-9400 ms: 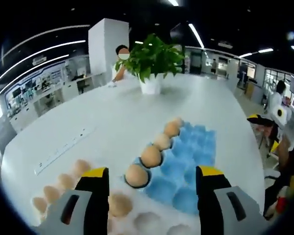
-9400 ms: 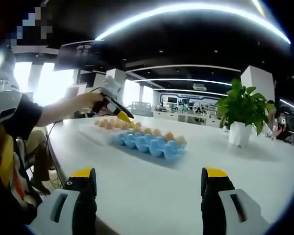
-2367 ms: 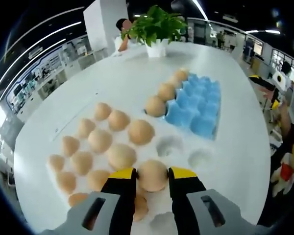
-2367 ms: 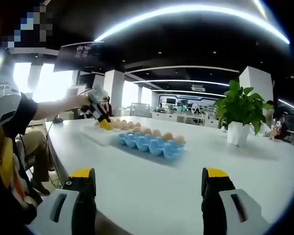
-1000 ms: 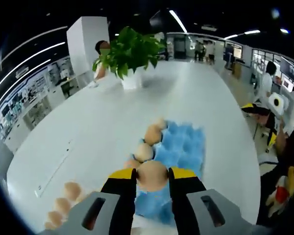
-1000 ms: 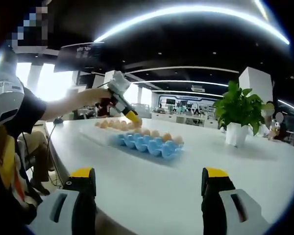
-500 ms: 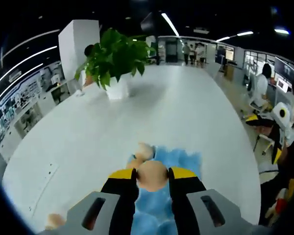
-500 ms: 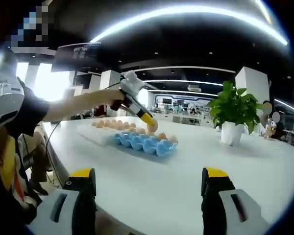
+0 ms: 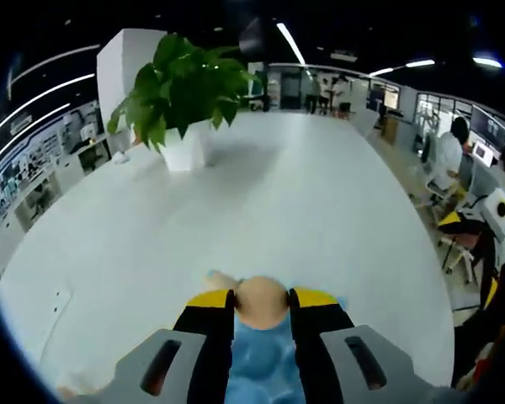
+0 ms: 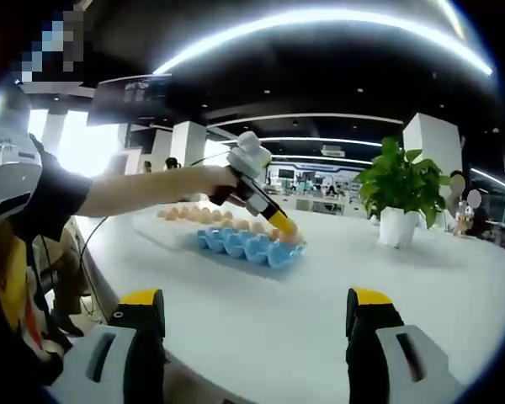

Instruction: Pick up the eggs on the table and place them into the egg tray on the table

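Observation:
In the left gripper view my left gripper [image 9: 263, 299] is shut on a tan egg [image 9: 262, 301], held over the far end of the blue egg tray [image 9: 261, 358]; another egg [image 9: 220, 281] sits in the tray just left of it. In the right gripper view the left gripper [image 10: 282, 225] reaches over the far end of the blue egg tray [image 10: 246, 247], which carries a row of eggs [image 10: 246, 226] along its back. My right gripper [image 10: 252, 313] hangs open with nothing between its jaws, well short of the tray.
A white tray with several eggs [image 10: 185, 215] lies beyond the blue one. A potted plant [image 9: 182, 97] stands on the white table [image 9: 320, 202]. The person's arm [image 10: 143, 189] stretches over the table. People sit at the right edge [image 9: 454, 160].
The left gripper, still holding the egg, has moved along the blue tray to its far end. The right gripper has stayed still and open.

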`<state>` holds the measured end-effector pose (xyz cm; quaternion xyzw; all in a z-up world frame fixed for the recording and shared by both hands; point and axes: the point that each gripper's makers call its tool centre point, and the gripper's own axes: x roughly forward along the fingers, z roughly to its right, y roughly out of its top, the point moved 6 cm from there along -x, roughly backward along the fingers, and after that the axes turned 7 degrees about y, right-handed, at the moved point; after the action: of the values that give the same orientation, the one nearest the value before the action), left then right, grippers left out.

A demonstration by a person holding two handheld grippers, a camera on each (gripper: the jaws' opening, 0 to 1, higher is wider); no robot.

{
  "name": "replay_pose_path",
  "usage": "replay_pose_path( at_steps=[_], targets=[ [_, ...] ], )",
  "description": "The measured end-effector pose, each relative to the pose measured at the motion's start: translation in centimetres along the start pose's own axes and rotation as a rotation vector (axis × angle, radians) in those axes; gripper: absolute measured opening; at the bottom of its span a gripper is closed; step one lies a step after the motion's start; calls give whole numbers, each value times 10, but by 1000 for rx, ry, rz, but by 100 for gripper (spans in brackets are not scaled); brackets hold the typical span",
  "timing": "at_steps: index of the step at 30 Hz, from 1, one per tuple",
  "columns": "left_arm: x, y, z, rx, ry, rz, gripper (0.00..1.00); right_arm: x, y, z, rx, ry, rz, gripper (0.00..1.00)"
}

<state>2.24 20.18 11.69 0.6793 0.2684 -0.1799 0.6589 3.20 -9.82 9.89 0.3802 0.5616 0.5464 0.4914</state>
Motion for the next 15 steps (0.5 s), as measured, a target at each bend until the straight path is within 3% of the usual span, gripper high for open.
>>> replay_pose_path(
  at_steps=[15],
  targets=[
    [9,-18,12,17,-3,-41,26,0,-3,0,6,0,-3,93]
  ],
)
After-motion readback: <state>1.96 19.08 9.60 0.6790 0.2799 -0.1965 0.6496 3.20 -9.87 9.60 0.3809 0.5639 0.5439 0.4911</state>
